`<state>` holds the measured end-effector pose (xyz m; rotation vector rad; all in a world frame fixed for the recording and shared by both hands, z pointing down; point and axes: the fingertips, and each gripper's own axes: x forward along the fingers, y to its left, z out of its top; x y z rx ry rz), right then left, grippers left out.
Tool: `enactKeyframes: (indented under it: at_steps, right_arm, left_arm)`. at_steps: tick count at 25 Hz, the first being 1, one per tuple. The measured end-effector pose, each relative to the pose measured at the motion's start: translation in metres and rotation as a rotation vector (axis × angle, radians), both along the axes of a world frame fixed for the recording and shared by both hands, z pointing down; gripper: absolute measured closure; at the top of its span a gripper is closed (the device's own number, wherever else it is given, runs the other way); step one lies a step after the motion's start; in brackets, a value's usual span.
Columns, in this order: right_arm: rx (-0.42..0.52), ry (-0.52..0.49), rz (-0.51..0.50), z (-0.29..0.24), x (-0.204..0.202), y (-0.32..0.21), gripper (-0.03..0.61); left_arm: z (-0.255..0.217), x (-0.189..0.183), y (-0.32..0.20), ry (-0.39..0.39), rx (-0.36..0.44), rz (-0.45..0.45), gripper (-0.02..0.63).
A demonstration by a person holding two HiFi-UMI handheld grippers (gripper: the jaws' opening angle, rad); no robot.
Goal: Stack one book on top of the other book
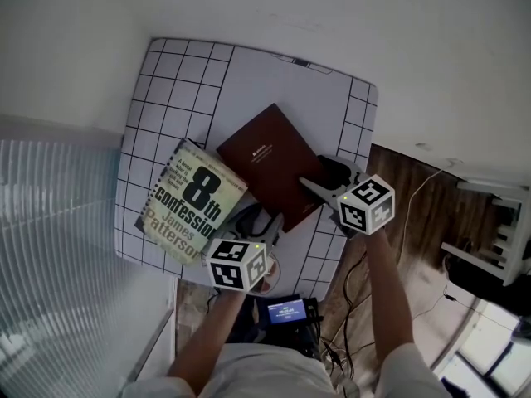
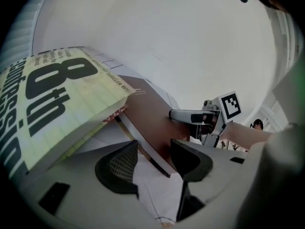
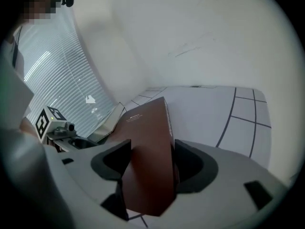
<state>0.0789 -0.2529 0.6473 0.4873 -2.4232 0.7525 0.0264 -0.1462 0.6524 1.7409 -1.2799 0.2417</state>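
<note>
The brown book (image 1: 274, 160) lies cover up in the middle of the gridded mat (image 1: 332, 106). It sits skewed to the grid, with its long axis running from the far left down towards the near right. Its nearest corner points back at the person, between the two grippers.

The pale yellow "8th Confession" paperback (image 1: 191, 197) is just to its left, also cover up. Its long axis runs the other way, from far right to near left, so the two books sit roughly crosswise. The paperback's right corner laps over the brown book's long left edge. In the left gripper view that side of the paperback (image 2: 62, 104) is propped up on the brown cover (image 2: 152, 113), so it tilts rather than lying flat.

The right gripper (image 1: 319, 181) reaches in over the brown book's near right end. In its own view the jaws of the right gripper (image 3: 150, 149) are spread wide, with the book's corner (image 3: 147, 128) standing between them, and I see no squeeze on it.

The left gripper (image 1: 264, 222) hangs low by the brown book's near edge. Its jaws (image 2: 153, 149) are also apart, with only mat and the book's edge showing in the gap and nothing pinched.
</note>
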Motion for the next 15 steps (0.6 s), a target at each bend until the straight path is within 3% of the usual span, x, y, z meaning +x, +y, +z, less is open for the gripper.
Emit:
enactKeyframes:
  at_steps: [7,15]
  right_arm:
    - [0.011,-0.004,0.024,-0.001,0.002,-0.003,0.307]
    - [0.050,-0.024,0.091,-0.011,0.009,-0.003,0.343]
  left_arm:
    - [0.001,0.005,-0.004,0.019,-0.038,0.061,0.413]
    - [-0.001,0.007,-0.004,-0.039,-0.021,0.118,0.420]
